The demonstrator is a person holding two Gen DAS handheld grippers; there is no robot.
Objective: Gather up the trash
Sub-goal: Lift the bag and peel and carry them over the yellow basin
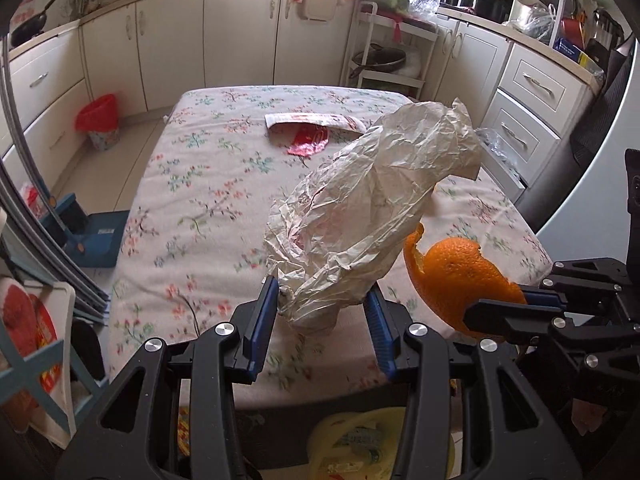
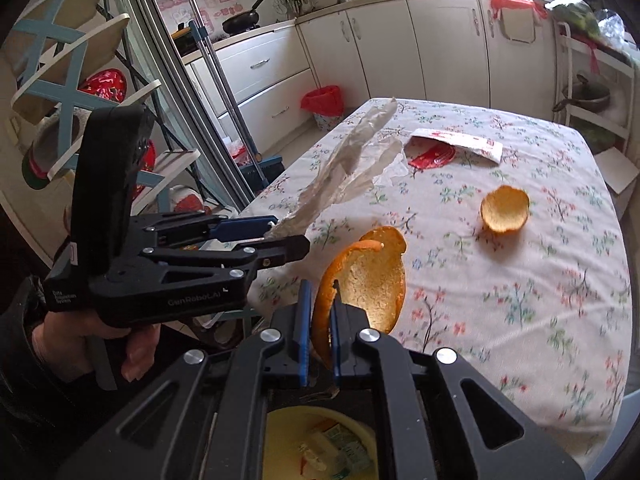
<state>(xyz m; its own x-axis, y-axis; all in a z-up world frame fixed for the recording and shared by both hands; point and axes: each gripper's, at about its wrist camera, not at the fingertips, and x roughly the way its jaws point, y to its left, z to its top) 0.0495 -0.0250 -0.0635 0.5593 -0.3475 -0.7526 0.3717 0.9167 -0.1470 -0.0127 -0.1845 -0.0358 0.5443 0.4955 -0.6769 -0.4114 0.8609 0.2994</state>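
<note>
My left gripper (image 1: 324, 300) is shut on a crumpled whitish plastic wrapper (image 1: 372, 208), which sticks up over the near edge of the floral table (image 1: 200, 184). To its right, my right gripper (image 2: 320, 316) is shut on a large orange peel (image 2: 368, 280), also seen as the orange peel (image 1: 452, 276) in the left wrist view. From the right wrist view the left gripper (image 2: 286, 236) and the wrapper (image 2: 348, 160) show at left. A second peel piece (image 2: 505, 209) lies on the cloth. A red and white wrapper (image 1: 312, 128) lies at the far middle. A yellow-lined bin (image 2: 320, 444) sits below the grippers.
A red-lined waste basket (image 1: 100, 120) stands on the floor at the far left by the cabinets. A blue dustpan (image 1: 98, 236) and broom poles (image 2: 224, 92) are left of the table. A wire shelf cart (image 1: 384, 56) stands beyond the far right corner. A person's hand (image 2: 132, 348) grips the left tool.
</note>
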